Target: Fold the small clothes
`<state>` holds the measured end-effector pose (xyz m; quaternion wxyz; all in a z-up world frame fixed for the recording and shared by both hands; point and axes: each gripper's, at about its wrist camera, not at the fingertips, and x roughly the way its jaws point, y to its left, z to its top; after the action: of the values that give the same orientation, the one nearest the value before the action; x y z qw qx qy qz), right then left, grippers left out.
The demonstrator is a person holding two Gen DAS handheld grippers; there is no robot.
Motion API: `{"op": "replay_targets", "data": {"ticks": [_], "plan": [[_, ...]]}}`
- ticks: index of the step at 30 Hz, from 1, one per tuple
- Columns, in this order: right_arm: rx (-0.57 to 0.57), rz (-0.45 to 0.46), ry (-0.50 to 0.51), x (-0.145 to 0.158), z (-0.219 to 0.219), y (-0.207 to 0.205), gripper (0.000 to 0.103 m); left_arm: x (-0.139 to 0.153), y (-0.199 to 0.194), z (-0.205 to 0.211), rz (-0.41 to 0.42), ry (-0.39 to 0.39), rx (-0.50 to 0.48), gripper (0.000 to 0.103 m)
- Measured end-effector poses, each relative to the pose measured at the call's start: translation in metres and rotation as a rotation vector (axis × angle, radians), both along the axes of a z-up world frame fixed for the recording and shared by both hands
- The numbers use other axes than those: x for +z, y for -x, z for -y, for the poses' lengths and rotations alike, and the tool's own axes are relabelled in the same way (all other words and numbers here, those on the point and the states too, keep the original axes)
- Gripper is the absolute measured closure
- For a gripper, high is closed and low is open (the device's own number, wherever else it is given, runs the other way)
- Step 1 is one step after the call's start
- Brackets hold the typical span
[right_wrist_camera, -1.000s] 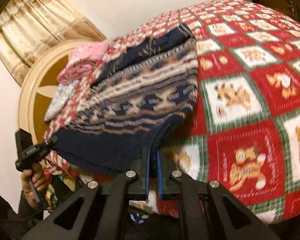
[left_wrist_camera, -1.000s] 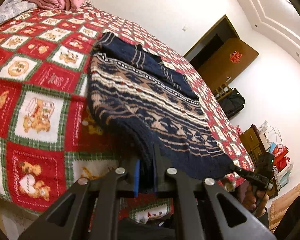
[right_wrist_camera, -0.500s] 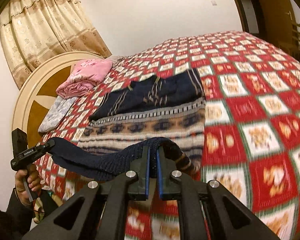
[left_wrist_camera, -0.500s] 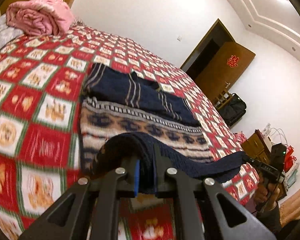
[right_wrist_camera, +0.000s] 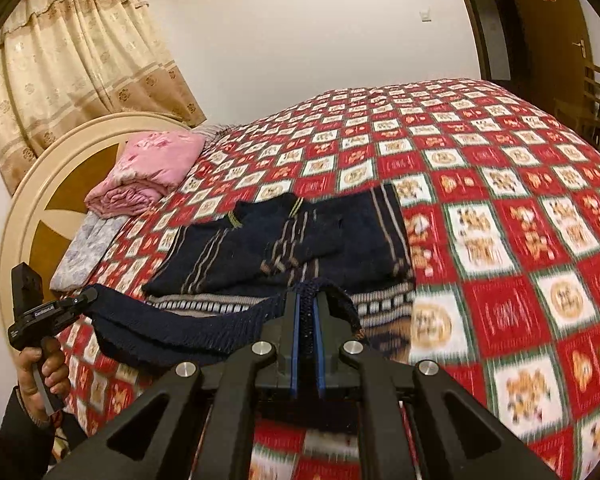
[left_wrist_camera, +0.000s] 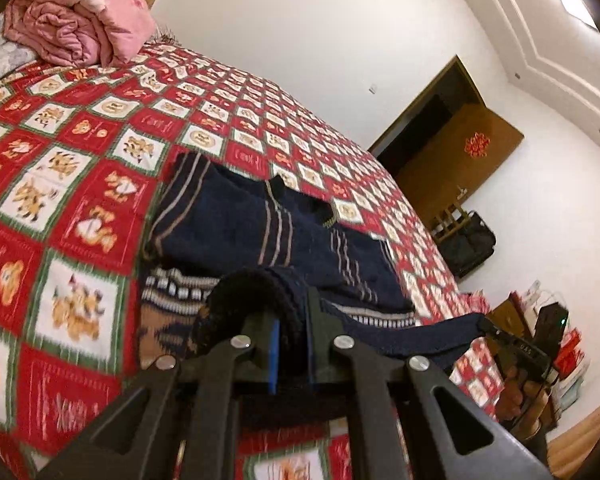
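Covering the whole frame is the quilt (left_wrist_camera: 80,184), red checks; at its head, at 11 o'clock in the left view, sits a pink bundle (left_wrist_camera: 76,24). The sweater (left_wrist_camera: 260,232) lies mid-bed, sleeves folded in, hem lifted toward 12 o'clock. It looks like thick, soft knit — heavy enough to sag between grips, so hem corners seem the right hold. The left gripper (left_wrist_camera: 291,344) and right gripper (right_wrist_camera: 308,336) are each clamped on the hem — one per corner.
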<state>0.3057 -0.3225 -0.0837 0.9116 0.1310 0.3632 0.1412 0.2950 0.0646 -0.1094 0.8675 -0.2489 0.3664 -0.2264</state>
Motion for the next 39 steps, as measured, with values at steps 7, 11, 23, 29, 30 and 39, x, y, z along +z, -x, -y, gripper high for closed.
{"op": "replay_targets", "data": {"ticks": [7,11,23,29,30,39], "plan": [[-0.015,0.015,0.024,0.014,-0.005,-0.071,0.097,0.005,-0.049,0.002,0.000,-0.003,0.023,0.093],[-0.027,-0.006,0.033,0.008,-0.008,-0.115,0.097,0.000,-0.081,0.006,-0.022,-0.018,0.033,0.093],[-0.105,-0.089,0.064,-0.045,-0.004,-0.219,0.097,-0.038,-0.170,0.015,-0.138,-0.007,0.063,0.093],[-0.157,-0.111,0.101,-0.064,0.000,-0.260,0.103,-0.057,-0.194,0.022,-0.181,-0.007,0.081,0.093],[-0.169,-0.110,0.119,-0.064,0.000,-0.266,0.103,-0.059,-0.196,0.022,-0.184,-0.008,0.084,0.093],[-0.131,-0.134,-0.010,-0.081,0.022,-0.258,0.079,-0.059,-0.187,0.018,-0.183,-0.012,0.053,0.084]]}}
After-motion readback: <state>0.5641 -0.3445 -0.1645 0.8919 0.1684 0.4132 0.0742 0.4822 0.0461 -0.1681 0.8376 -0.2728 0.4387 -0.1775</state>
